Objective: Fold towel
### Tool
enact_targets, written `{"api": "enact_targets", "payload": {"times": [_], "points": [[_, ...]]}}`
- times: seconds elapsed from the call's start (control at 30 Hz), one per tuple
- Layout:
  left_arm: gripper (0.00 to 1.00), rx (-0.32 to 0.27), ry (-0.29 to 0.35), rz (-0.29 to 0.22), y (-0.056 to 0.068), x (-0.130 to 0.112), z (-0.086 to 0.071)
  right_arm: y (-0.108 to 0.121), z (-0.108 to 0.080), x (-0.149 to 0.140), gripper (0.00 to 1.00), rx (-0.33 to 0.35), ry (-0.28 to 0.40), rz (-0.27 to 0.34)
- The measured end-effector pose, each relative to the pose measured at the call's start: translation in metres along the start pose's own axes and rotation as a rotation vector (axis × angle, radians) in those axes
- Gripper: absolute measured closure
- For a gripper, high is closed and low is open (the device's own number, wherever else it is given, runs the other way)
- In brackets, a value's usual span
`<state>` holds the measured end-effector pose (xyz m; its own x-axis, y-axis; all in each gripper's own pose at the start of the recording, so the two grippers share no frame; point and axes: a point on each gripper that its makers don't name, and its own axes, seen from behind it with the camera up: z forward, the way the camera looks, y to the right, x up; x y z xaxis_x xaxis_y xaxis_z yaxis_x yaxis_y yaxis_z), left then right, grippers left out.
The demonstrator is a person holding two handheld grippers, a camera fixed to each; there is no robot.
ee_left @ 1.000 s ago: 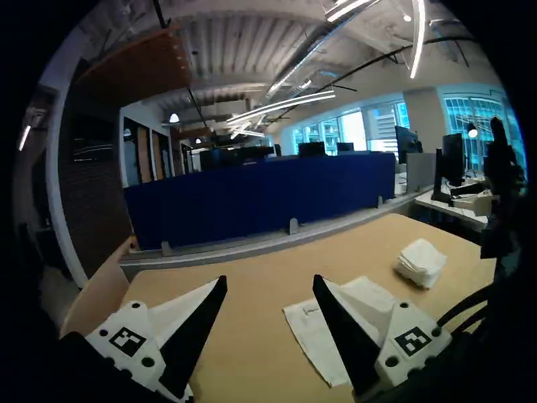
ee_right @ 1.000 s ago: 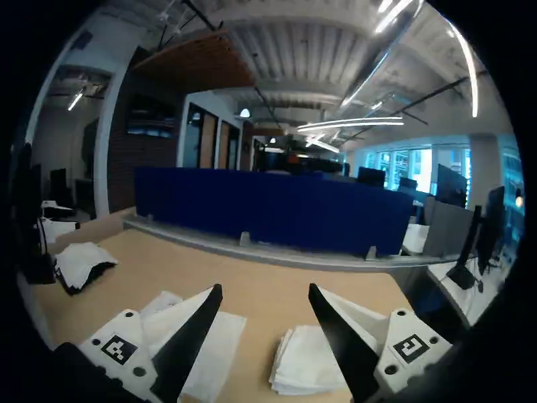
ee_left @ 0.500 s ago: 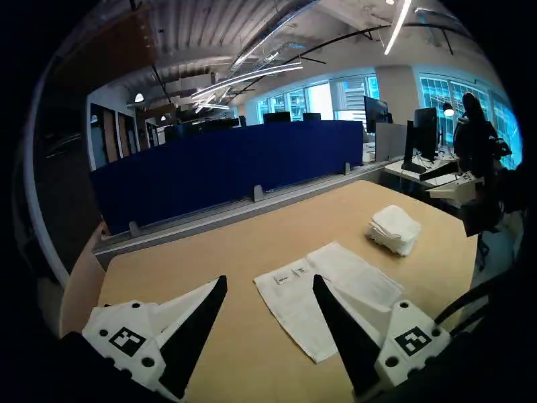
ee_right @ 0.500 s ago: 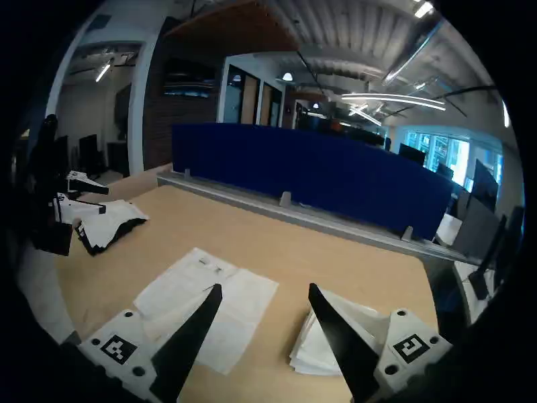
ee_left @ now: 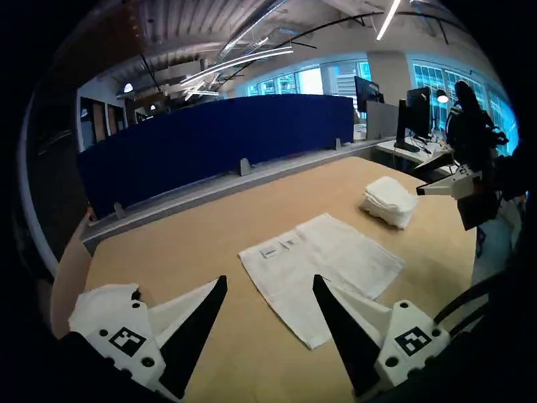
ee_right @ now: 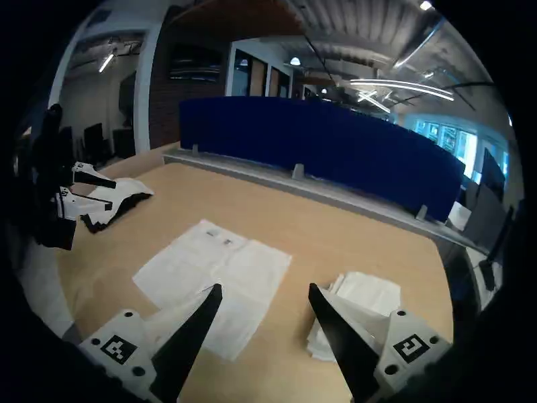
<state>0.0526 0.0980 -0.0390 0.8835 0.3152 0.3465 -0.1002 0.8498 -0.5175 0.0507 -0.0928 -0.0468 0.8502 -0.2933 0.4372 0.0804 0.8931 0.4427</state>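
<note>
In the left gripper view, the left hand-held gripper (ee_left: 268, 316) sits spread and empty at bottom centre. Just beyond it, mid-frame, the white towel (ee_left: 322, 265) lies flat on the wooden surface (ee_left: 201, 248). A folded stack (ee_left: 388, 200) rests at the upper right. In the right gripper view, the right hand-held gripper (ee_right: 265, 322) is likewise spread.

The left gripper (ee_left: 268, 278) and the right gripper (ee_right: 264, 287) have tipped down toward the table (ee_left: 201, 235), so more of its top shows. The flat towel (ee_left: 322, 258), half hidden behind the fingers a second ago, now lies in full sight. A white cloth pile (ee_left: 101, 303) has come into the left gripper view at lower left.
</note>
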Motion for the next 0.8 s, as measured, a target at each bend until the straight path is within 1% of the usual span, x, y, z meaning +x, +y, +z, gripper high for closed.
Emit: {"api": "enact_targets", "payload": {"times": [0.27, 0.37, 0.57, 0.8], "points": [[0.05, -0.066, -0.096, 0.036, 0.025, -0.053, 0.021, -0.019, 0.026, -0.049, 0.0, 0.045, -0.073, -0.008], [0.05, -0.084, -0.128, 0.044, 0.032, -0.069, 0.028, -0.024, 0.035, -0.064, 0.0, 0.058, -0.101, -0.006], [0.05, -0.114, -0.187, 0.053, 0.04, -0.097, 0.041, -0.031, 0.047, -0.091, 0.0, 0.084, -0.152, -0.014], [0.05, -0.148, -0.258, 0.068, 0.049, -0.124, 0.049, -0.037, 0.054, -0.121, 0.0, 0.105, -0.212, -0.027]]}}
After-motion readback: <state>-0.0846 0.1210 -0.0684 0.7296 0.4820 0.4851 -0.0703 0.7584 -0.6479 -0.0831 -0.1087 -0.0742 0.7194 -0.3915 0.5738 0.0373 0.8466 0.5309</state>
